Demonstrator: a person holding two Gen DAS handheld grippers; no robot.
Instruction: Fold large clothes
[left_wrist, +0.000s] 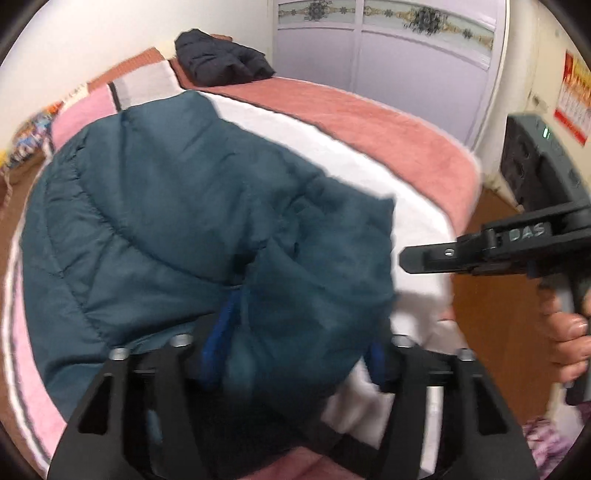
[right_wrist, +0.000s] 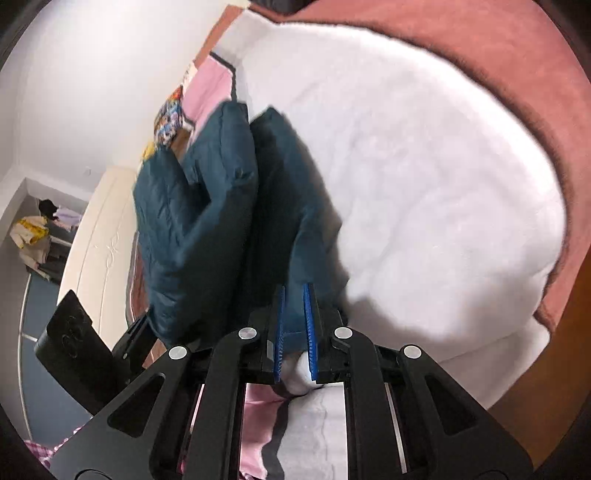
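Note:
A teal quilted puffer jacket (left_wrist: 177, 221) lies bunched on the bed; it also shows in the right wrist view (right_wrist: 199, 221), folded over and lifted at one side. My left gripper (left_wrist: 295, 354) stands wide open, with jacket fabric draped between its blue pads (left_wrist: 218, 343). My right gripper (right_wrist: 295, 325) is nearly closed, its blue pads (right_wrist: 309, 325) pinching an edge of the jacket. The right gripper also shows side-on in the left wrist view (left_wrist: 410, 258), just right of the jacket.
The bed has a white blanket (right_wrist: 424, 166) with a pink-brown border (left_wrist: 369, 118) and pink bedding (left_wrist: 77, 114). A dark jacket (left_wrist: 218, 59) lies at the bed's far end. A wardrobe (left_wrist: 406, 74) stands behind. Wooden floor (left_wrist: 498, 314) is at the right.

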